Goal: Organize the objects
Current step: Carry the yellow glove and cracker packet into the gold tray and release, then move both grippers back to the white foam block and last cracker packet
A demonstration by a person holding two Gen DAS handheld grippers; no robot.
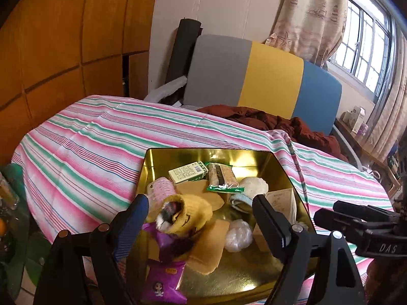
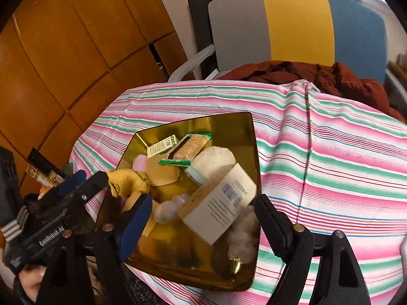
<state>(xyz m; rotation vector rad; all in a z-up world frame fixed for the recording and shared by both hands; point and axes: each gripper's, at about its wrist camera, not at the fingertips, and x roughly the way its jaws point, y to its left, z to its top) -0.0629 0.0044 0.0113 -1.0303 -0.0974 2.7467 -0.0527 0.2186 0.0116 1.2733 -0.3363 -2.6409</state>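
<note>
Looks like the drop-off step: both the left gripper (image 1: pixel 201 211) and right gripper (image 2: pixel 203 211) hang released over the gold tin (image 1: pixel 162 157), yellow sock (image 1: pixel 188 211) lying loose inside; next I'd back out for another item

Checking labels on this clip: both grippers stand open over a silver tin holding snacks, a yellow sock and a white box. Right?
Not quite: the tin is gold, as both wrist views show. Left gripper and right gripper are open above it, with yellow sock and white box inside.

Both wrist views above gold tin (image 1: pixel 162 157)
</note>
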